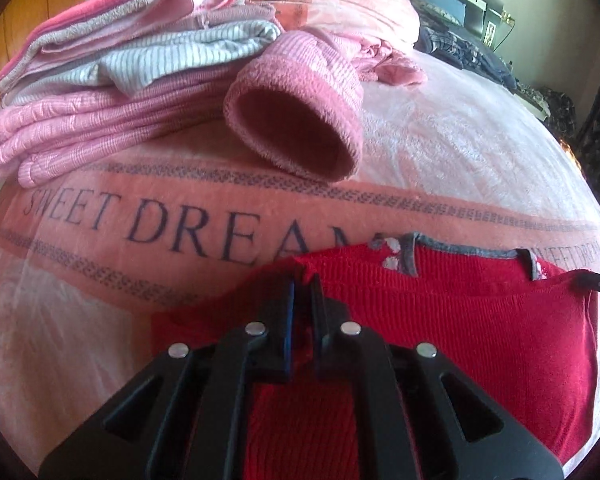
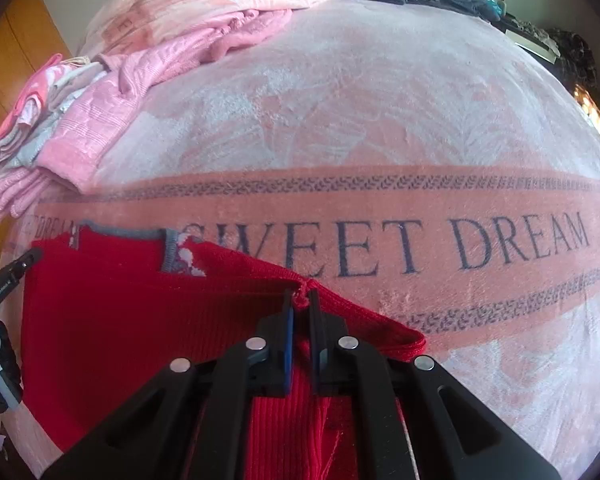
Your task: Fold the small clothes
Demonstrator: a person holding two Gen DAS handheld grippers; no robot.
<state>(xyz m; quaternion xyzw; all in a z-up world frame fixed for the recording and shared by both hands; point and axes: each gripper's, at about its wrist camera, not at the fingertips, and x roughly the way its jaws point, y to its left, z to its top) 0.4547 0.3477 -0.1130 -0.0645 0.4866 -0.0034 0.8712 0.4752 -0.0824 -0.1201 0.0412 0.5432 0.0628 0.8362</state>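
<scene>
Red ribbed knit top with grey neck trim [image 1: 480, 320] lies on the pink "SWEET DREAM" fleece blanket [image 1: 440, 140] covering the bed, just on the near side of the printed band, neckline pointing away from the cameras. Judging by the drape: light, soft, stretchy, no stiffness, so it will sag between grips and likely cling to the fleece. Best hold points are the shoulder edges either side of the neckline, with equal tension. Left gripper [image 1: 303, 280] is nearly closed, pinching a bunch of red knit at one shoulder. Right gripper [image 2: 300, 298] is the same: narrow gap, fabric clamped at the other shoulder, hemmed sleeve edge just beside it. Folded pink and striped clothes stack [image 1: 112, 80] sits at the blanket's far left, well apart.
</scene>
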